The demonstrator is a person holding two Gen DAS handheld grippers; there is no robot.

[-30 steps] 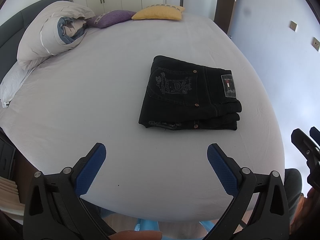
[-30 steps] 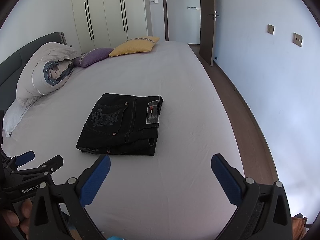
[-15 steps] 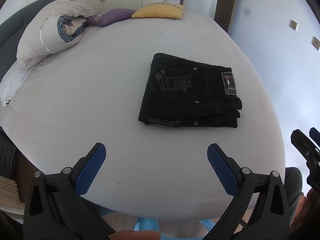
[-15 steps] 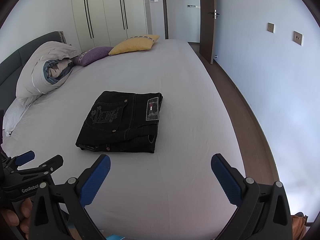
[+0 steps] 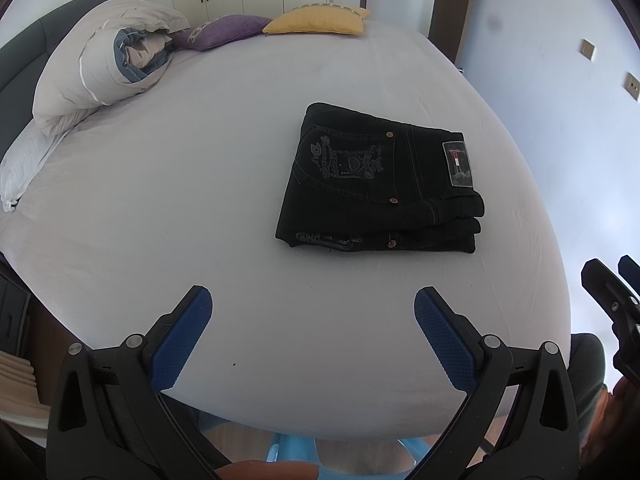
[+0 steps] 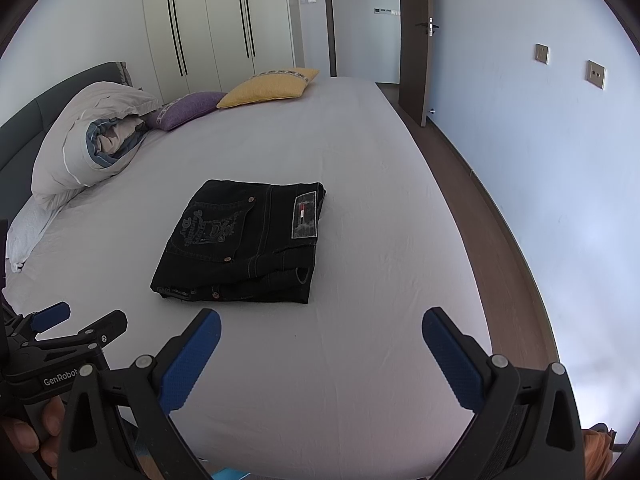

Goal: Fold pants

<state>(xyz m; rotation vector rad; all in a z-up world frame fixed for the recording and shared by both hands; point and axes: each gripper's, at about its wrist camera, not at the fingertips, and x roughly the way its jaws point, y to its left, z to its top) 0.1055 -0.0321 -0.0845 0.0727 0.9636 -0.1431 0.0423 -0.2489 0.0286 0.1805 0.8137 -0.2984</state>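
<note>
Black jeans [image 5: 380, 180] lie folded into a compact rectangle on the white bed sheet [image 5: 200, 200], back pocket and waistband label facing up. The same folded jeans [image 6: 244, 244] sit mid-bed in the right wrist view. My left gripper [image 5: 312, 304] hangs open over the bed's near edge, well short of the jeans, nothing between its blue pads [image 5: 180, 340]. My right gripper [image 6: 320, 324] is also open and empty, just in front of the jeans. The left gripper [image 6: 76, 320], held by a hand, shows at that view's lower left.
A rolled grey duvet [image 5: 104, 76] and a white pillow [image 5: 24, 164] lie at the bed's far left by the dark headboard. Purple [image 5: 224, 32] and yellow [image 5: 316, 20] cushions sit at the far end. Wooden floor [image 6: 492, 240] and a wall run along the right side.
Both grippers have drawn back slightly from the folded jeans and stay open. The jeans have not moved on the bed.
</note>
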